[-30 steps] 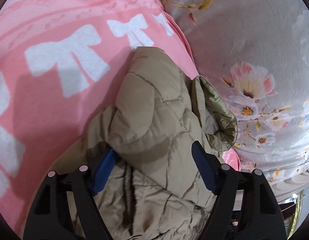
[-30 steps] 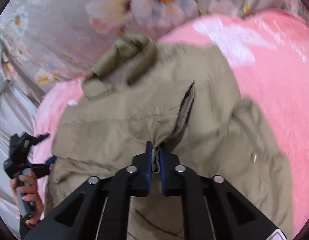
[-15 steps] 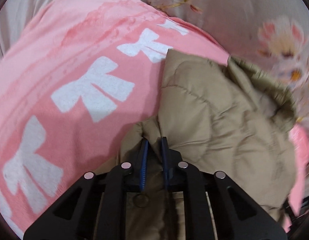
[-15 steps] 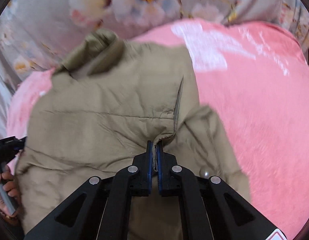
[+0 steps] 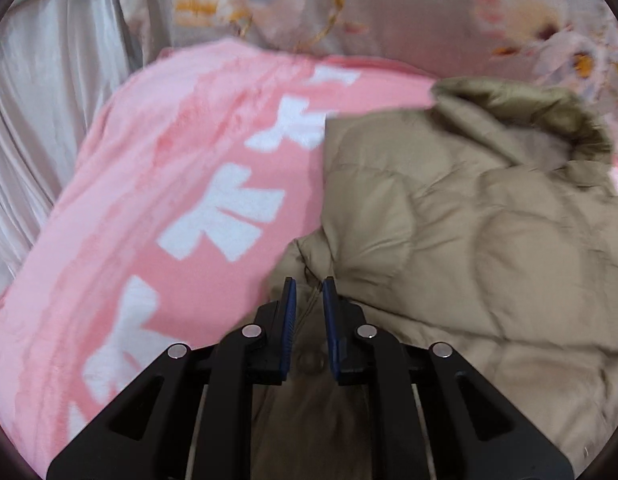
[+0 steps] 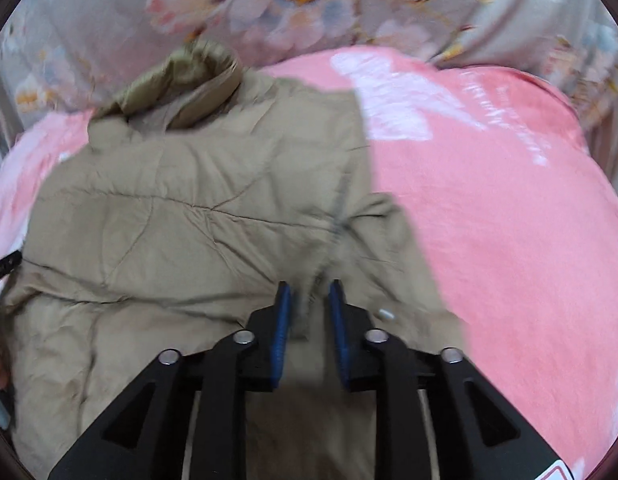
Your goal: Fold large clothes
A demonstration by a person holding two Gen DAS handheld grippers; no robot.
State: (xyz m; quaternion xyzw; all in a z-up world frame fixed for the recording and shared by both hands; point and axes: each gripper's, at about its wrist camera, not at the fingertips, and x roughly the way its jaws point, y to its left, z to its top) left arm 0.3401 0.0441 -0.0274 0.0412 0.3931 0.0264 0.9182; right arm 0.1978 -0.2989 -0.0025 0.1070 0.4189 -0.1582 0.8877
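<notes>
The puffy beige quilted jacket (image 5: 469, 240) fills lower right; left gripper (image 5: 309, 292) jaws pinch its edge. Right gripper (image 6: 309, 296) jaws are opening around its fold.

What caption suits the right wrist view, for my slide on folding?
Right gripper opening over a fold of tan padded jacket on a pink blanket.

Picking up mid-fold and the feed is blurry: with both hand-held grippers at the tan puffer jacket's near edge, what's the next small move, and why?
Probably lift the right hand-held gripper clear. Its jaws are opening and the tan puffer jacket edge sits loosely between them, so that side looks released onto the pink blanket. The left hand-held gripper is nearly shut on a fold, so keep that grip.
</notes>
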